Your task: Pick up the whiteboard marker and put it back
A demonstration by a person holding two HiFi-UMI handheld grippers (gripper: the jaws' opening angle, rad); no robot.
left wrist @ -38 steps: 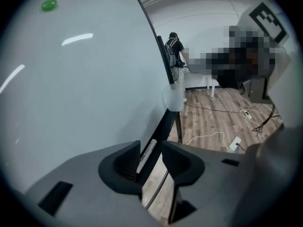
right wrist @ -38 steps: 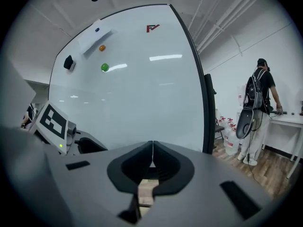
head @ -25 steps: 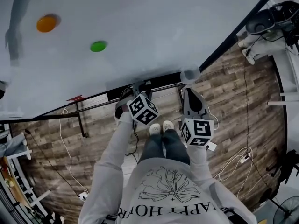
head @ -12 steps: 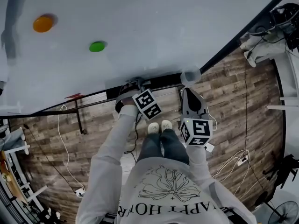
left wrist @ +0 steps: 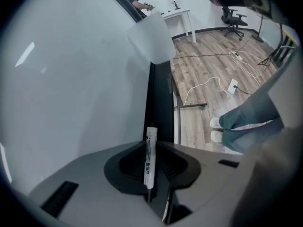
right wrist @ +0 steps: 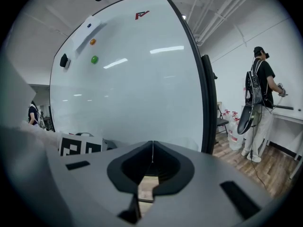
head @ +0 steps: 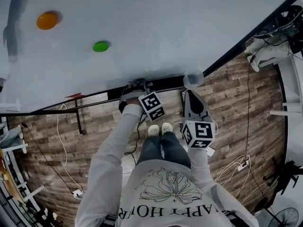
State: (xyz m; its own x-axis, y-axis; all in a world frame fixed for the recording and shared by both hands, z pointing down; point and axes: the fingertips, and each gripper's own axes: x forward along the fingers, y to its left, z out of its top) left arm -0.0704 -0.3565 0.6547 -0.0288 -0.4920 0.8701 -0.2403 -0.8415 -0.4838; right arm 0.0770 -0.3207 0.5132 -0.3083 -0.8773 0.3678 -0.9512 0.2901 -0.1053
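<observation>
The whiteboard marker (left wrist: 149, 167), white with a printed label, stands upright between the jaws of my left gripper (left wrist: 151, 143). The jaws have just been closing, and now they pinch the marker. Behind it runs the black tray (left wrist: 159, 103) along the whiteboard's (left wrist: 71, 79) lower edge. In the head view my left gripper (head: 136, 85) points down at that tray (head: 168, 82); the marker is hidden there. To its right my right gripper (head: 190, 92) hangs beside the board, apart from the tray. Its jaws (right wrist: 152, 156) meet with nothing between them.
An orange magnet (head: 47, 21) and a green magnet (head: 100, 46) stick to the whiteboard (head: 156, 22). A translucent corner cap (head: 192, 78) sits at the board's lower corner. Cables (head: 236, 162) lie on the wooden floor. Another person (right wrist: 259, 103) stands at a table far right.
My left gripper has sunk toward the tray and rolled, its marker cube now showing another face. The right gripper has stayed where it was.
</observation>
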